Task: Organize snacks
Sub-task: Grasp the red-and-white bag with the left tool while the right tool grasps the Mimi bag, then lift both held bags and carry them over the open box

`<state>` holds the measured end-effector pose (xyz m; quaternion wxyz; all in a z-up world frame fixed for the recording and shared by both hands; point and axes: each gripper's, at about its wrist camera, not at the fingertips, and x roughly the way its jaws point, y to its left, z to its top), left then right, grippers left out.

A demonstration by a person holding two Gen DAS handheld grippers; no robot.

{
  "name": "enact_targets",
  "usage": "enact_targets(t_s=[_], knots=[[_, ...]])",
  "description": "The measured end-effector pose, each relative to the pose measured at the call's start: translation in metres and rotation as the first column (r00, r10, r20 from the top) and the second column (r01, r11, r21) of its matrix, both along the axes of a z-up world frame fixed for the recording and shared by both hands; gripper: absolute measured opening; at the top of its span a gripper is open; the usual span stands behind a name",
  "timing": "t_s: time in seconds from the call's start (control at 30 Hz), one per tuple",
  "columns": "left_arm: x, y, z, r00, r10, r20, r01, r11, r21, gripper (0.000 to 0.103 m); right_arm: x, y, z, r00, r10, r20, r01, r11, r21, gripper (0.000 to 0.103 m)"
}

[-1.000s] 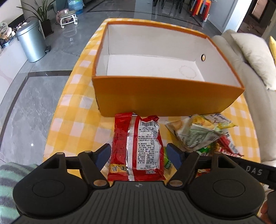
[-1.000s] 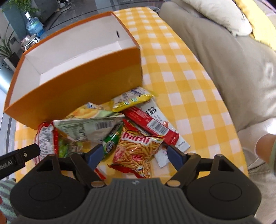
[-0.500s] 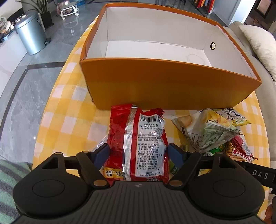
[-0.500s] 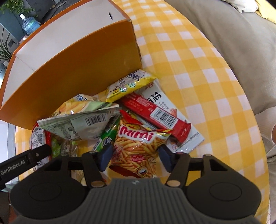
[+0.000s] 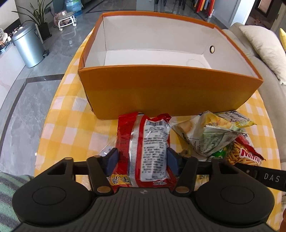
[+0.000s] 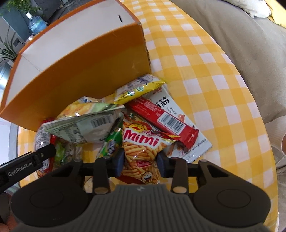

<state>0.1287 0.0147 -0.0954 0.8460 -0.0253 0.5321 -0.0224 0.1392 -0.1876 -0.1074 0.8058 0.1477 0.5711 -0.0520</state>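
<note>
An orange box [image 5: 169, 92] with a bare white inside stands at the far side of the yellow checked tablecloth [image 5: 68, 128]. Just before its wall lies a red snack bag [image 5: 148, 139], back side up. My left gripper [image 5: 142, 160] is closing on it, both pads touching its edges. In the right wrist view the jaws of my right gripper [image 6: 140, 161] are closing on an orange Mimi bag [image 6: 141, 142], whose sides bunch against the pads. Around it lie a green-and-yellow chip bag [image 6: 84, 123], a red bar [image 6: 164, 117], a yellow packet [image 6: 139, 88] and a green tube [image 6: 110, 144].
A beige sofa [image 5: 268, 58] with a cushion runs along the table's right side. A steel bin [image 5: 28, 46] and a potted plant [image 5: 37, 16] stand on the grey floor to the left. The orange box [image 6: 85, 67] rises close behind the snack pile.
Both grippers sank toward the snacks and narrowed. The left pads came in onto the red bag, and the right pads came in onto the Mimi bag.
</note>
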Motion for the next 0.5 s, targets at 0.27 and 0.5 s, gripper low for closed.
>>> enact_targets(t_s=[0.27, 0.5], knots=[[-0.019, 0.002, 0.023, 0.999, -0.01, 0.053, 0.012, 0.999, -0.042, 0.049, -0.01, 0.0, 0.023, 0.998, 0.021, 0.059, -0.021, 1.0, -0.001, 0.034], [-0.033, 0.008, 0.044, 0.995, -0.004, 0.104, 0.014, 0.996, -0.088, 0.046, -0.023, 0.002, 0.048, 0.989, 0.045, 0.139, -0.044, 0.999, -0.011, 0.034]])
